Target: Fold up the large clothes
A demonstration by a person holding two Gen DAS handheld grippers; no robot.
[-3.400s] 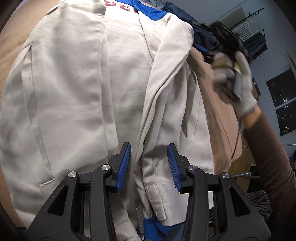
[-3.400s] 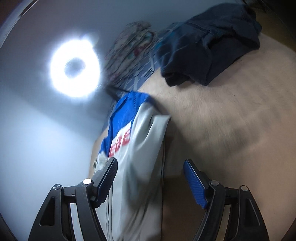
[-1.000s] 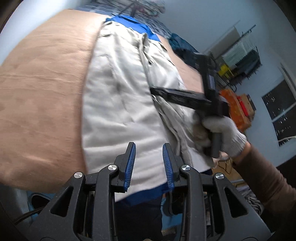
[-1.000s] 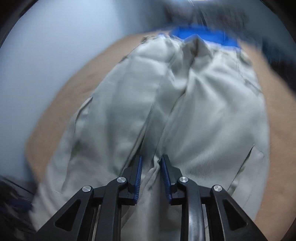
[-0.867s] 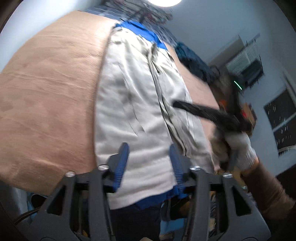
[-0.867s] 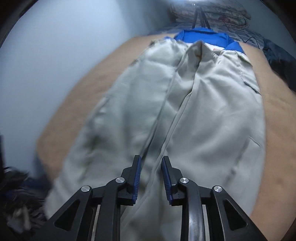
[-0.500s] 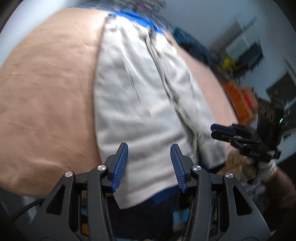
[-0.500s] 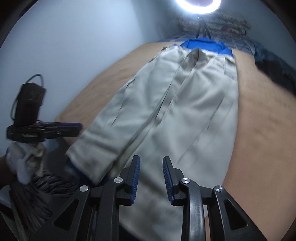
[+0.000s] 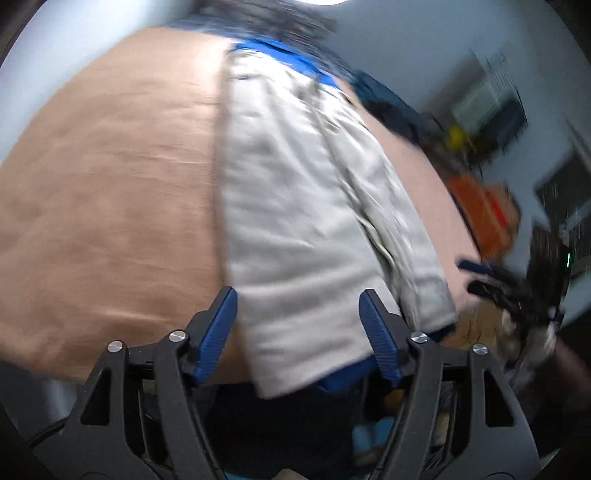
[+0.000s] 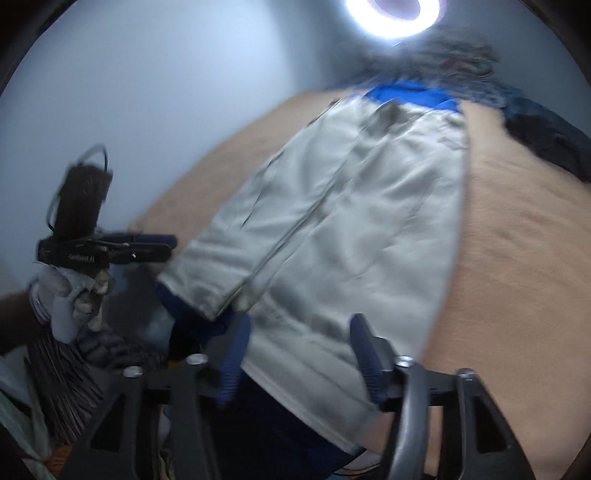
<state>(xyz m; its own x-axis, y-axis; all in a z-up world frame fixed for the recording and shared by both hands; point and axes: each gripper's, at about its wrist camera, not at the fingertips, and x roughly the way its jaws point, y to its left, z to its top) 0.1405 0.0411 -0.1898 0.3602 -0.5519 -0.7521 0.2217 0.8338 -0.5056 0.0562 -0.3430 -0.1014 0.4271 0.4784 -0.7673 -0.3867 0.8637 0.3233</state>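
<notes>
Tan bedding (image 9: pixel 110 192) carries a light grey jacket (image 9: pixel 295 206) laid lengthwise, its blue trim at both ends. Left gripper (image 9: pixel 298 326) and right gripper (image 10: pixel 299 349) hover over the near hem, jaws opening wide, gripping nothing. Dark clothing (image 10: pixel 546 140) lies well apart.

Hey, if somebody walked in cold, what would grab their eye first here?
Probably the long pale grey garment with blue trim, laid lengthwise down the tan bed. Next, the glaring ring light beyond its far end. Both tongs, left and right, hover over the near hem, opening, gripping nothing.
</notes>
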